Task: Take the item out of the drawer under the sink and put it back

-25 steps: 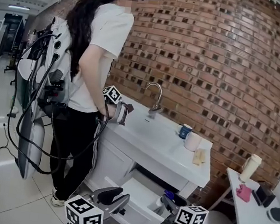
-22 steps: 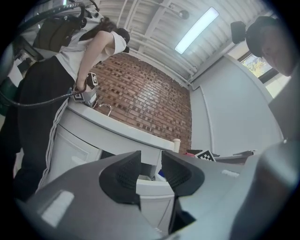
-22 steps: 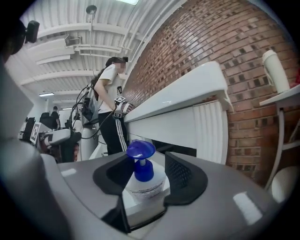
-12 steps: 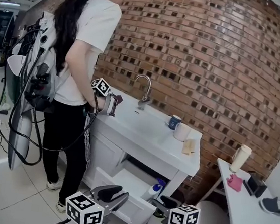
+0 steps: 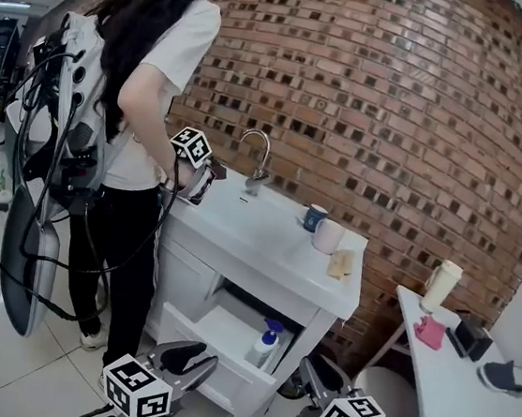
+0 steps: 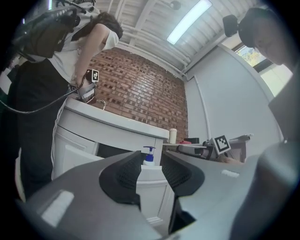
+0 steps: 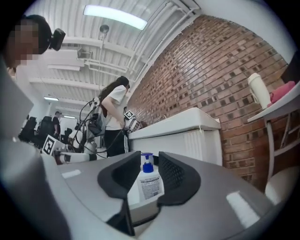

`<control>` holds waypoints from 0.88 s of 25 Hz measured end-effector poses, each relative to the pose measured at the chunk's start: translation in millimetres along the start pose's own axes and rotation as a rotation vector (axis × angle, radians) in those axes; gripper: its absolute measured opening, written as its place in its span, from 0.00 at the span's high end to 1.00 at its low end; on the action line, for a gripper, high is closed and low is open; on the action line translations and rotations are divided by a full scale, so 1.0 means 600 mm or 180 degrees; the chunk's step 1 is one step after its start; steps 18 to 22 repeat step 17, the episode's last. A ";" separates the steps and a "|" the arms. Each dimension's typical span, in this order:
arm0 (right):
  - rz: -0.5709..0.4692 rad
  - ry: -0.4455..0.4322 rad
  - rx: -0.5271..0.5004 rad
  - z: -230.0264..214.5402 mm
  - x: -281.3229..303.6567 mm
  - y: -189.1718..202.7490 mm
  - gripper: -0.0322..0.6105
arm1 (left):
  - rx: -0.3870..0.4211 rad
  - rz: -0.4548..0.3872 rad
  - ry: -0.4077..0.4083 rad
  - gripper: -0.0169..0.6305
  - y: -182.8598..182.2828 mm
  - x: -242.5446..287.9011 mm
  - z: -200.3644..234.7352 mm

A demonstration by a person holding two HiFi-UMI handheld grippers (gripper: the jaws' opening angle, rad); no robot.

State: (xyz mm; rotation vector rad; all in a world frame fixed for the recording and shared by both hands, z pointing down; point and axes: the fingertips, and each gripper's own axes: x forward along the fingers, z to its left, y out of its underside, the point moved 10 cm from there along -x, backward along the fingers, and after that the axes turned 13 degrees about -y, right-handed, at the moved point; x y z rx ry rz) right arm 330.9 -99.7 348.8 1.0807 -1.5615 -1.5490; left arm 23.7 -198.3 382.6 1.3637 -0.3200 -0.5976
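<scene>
Closest to us, bottom of the frame: our left gripper [image 5: 193, 360] hangs just in front of the pulled-out drawer [image 5: 210, 352], jaws spread and empty. Our right gripper [image 5: 318, 370], lower right, sits off the drawer's right-hand corner with its jaws closing on nothing. In the right gripper view the bottle only shows through the gap, further on, not between the pads.

That's our main worry tbh. If the jaws come together short of the target, we'd be going in with a closed nose, and a poke like that could knock it over instead of picking it up.

The thing we're after, the soap pump bottle [image 5: 263, 345], stands upright at the right end of the drawer, just below frame centre. It's tall and narrow, so we reckon it tips easily. A grab up at the blue pump would probably let it swing or slip, so a body grip looks safer.

The left gripper is also near enough to the drawer front that a nudge could shove it inward.

Further back, the sink top [image 5: 265, 251] overhangs the drawer, so lifting straight up risks clipping its edge. Farthest, upper left, another person [image 5: 152, 95] is at the faucet [image 5: 258, 155] with cables dangling. Swinging wide that way could snag them.
</scene>
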 end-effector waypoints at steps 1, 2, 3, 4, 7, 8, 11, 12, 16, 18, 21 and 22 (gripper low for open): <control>-0.0052 -0.0040 0.0047 0.001 -0.002 0.001 0.76 | 0.0043 0.0007 -0.0006 0.75 0.005 0.004 -0.003; -0.0108 -0.0081 0.0084 0.001 -0.003 0.000 0.76 | 0.0080 -0.0007 -0.0014 0.74 0.007 0.009 -0.006; -0.0173 -0.0118 0.0114 0.003 -0.003 -0.001 0.76 | 0.0117 -0.0038 -0.0022 0.74 0.004 0.013 -0.008; -0.0239 -0.0149 0.0137 0.006 -0.002 -0.001 0.76 | 0.0150 -0.0087 -0.0032 0.74 -0.002 0.014 -0.009; -0.0331 -0.0219 0.0080 0.003 0.006 -0.011 0.76 | 0.0085 -0.0345 -0.0093 0.74 -0.028 0.009 -0.014; -0.0338 -0.0242 0.0043 0.003 0.009 -0.018 0.76 | 0.0030 -0.0414 -0.0129 0.74 -0.034 0.004 -0.017; -0.0377 -0.0280 0.0040 0.022 0.012 -0.025 0.76 | -0.0065 -0.0431 -0.0217 0.75 -0.034 -0.009 -0.021; -0.0382 -0.0286 0.0060 0.027 0.012 -0.024 0.76 | -0.0034 -0.0394 -0.0218 0.75 -0.031 -0.007 -0.020; -0.0364 -0.0311 0.0185 0.027 0.006 -0.021 0.78 | 0.0279 -0.0155 -0.0210 0.75 -0.013 0.003 -0.027; -0.0361 -0.0320 0.0222 0.026 0.002 -0.019 0.78 | 0.0353 -0.0098 -0.0217 0.75 -0.006 0.003 -0.029; -0.0361 -0.0320 0.0222 0.026 0.002 -0.019 0.78 | 0.0353 -0.0098 -0.0217 0.75 -0.006 0.003 -0.029; -0.0361 -0.0320 0.0222 0.026 0.002 -0.019 0.78 | 0.0353 -0.0098 -0.0217 0.75 -0.006 0.003 -0.029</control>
